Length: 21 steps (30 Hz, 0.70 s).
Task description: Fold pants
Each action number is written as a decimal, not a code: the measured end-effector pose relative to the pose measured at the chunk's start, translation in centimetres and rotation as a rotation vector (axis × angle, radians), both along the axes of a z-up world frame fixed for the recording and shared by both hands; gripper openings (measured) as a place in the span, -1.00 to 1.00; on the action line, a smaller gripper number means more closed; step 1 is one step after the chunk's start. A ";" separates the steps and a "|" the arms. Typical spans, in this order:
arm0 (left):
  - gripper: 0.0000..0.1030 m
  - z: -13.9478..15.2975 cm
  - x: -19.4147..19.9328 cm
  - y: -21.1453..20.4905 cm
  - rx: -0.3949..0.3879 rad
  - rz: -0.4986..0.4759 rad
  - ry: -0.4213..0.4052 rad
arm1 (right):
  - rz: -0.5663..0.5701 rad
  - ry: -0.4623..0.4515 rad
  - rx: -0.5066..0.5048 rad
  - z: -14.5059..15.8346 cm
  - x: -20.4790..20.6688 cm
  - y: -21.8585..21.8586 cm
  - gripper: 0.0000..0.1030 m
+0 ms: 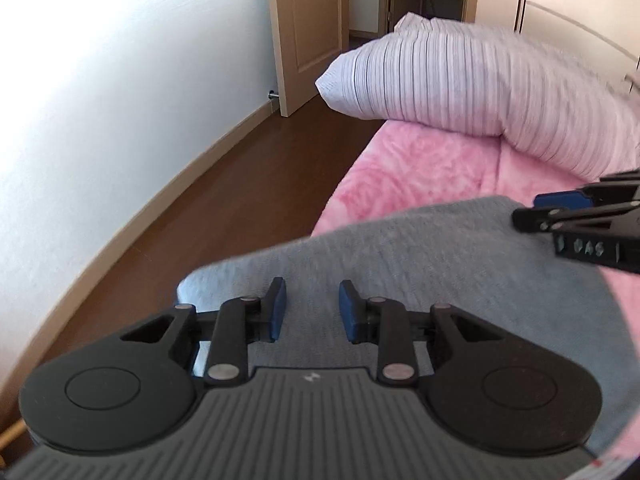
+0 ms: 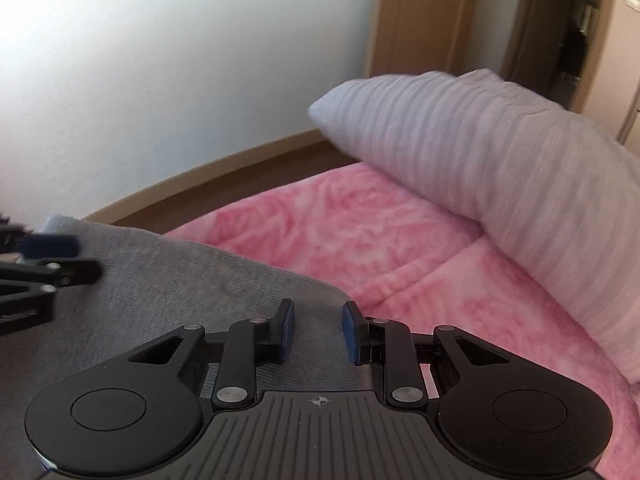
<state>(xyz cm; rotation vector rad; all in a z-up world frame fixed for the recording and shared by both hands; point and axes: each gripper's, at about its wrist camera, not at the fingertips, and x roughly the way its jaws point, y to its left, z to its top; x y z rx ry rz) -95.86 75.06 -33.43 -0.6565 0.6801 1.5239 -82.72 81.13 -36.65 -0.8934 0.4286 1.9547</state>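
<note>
Item: grey pants (image 1: 420, 264), near edge of pink bed (image 2: 360, 232) | soft, light, limp knit | we'd pinch corner hems | left gripper (image 1: 312, 307), right gripper (image 2: 319, 330): fingers narrowly apart, empty.

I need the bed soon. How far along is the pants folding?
Done: the grey knit pants lie on the pink fleece blanket as a flat slab, apparently already folded at least once. In hand: nothing; the left tool and right tool hover over it, pads apart. Left: any further folds; I can't see the whole garment.
</note>
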 end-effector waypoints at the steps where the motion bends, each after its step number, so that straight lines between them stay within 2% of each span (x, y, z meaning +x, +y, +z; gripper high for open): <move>1: -0.50 0.5 -0.3 -0.6 -0.004 0.015 -0.016 | -0.020 0.024 0.009 0.7 0.7 -1.0 -0.57; 5: -0.52 2.5 -0.4 -5.1 -0.013 0.052 -0.138 | -0.041 0.102 -0.009 3.3 4.0 -5.3 -0.47; 9: -0.51 3.6 0.7 -10.4 -0.035 0.044 -0.157 | -0.045 0.124 -0.034 4.6 6.3 -10.3 -0.44; 12: -0.51 2.5 1.8 -12.6 -0.053 0.037 -0.104 | -0.025 0.092 -0.069 3.8 6.1 -12.6 -0.44; 14: -0.48 2.0 2.9 -13.3 -0.042 0.004 -0.028 | -0.009 0.021 -0.125 2.3 5.1 -13.0 -0.44; 16: -0.47 1.9 3.2 -13.1 -0.036 0.015 -0.016 | 0.013 -0.048 -0.132 0.8 4.3 -13.0 -0.42; 19: -0.46 1.9 3.7 -13.0 -0.041 0.017 0.018 | 0.004 -0.054 -0.154 1.3 4.0 -12.3 -0.40; 21: -0.46 2.7 3.6 -13.2 -0.063 0.043 0.004 | -0.012 -0.049 -0.193 2.6 3.9 -12.0 -0.38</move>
